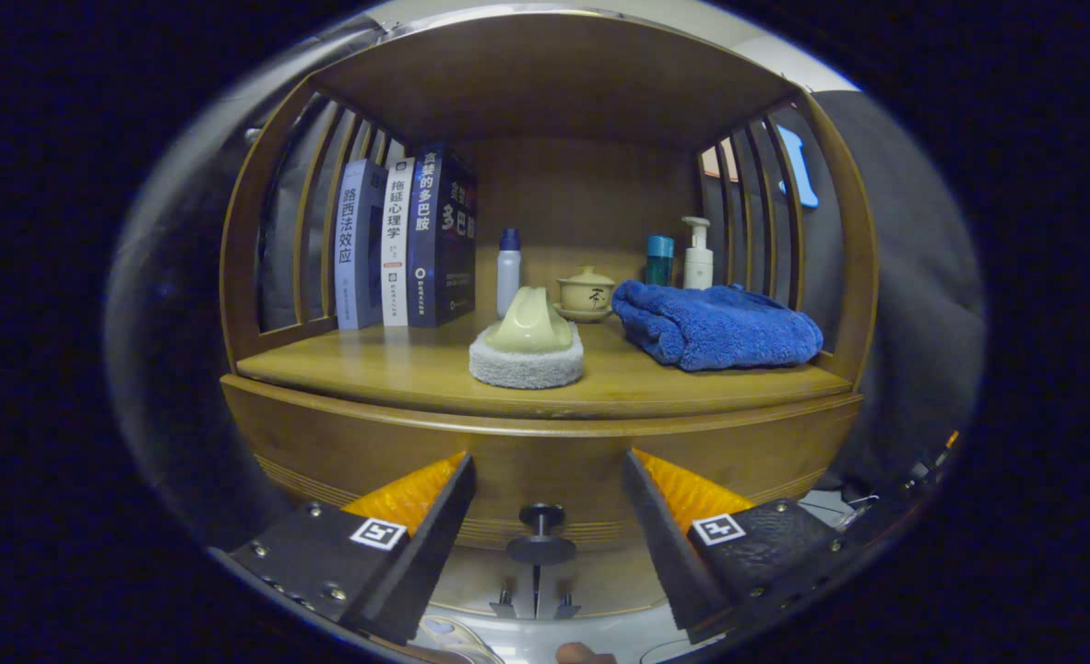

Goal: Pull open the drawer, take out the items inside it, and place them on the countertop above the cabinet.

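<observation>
1. Your claw stands wide open and holds nothing; neither finger touches anything.
2. The drawer knob sits in the gap between the fingers, apart from both.
3. The drawer front is just ahead of the fingers and looks closed, so whatever is inside is hidden.
4. On the bench above the drawer, a scrubbing pad with a pale handle sits at 12 o'clock from the knob.
5. A folded blue towel lies at 1 o'clock of the pad.
6. Three books stand upright at 10 o'clock, a white bottle beside them.
7. A lidded cup sits behind the pad.
</observation>
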### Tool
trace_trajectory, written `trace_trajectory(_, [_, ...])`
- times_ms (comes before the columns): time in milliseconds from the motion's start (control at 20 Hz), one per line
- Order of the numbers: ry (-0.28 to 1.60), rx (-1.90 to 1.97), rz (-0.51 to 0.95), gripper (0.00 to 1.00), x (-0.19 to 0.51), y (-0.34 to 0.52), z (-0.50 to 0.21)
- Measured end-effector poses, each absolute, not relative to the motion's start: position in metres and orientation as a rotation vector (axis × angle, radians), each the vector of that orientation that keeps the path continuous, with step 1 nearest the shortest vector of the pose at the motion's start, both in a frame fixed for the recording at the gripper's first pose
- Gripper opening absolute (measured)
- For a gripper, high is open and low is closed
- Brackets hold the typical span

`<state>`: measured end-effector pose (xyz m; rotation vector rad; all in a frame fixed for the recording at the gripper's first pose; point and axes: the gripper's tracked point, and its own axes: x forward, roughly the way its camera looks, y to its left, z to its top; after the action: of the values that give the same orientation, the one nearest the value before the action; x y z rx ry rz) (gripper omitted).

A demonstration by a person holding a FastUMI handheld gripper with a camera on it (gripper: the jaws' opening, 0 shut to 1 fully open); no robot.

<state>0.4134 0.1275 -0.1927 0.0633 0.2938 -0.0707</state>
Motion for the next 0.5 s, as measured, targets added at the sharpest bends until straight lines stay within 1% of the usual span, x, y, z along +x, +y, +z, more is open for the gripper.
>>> trace_trajectory(500, [0.283, 0.063, -0.086, 0.97, 0.4178, 0.1307, -0.1925])
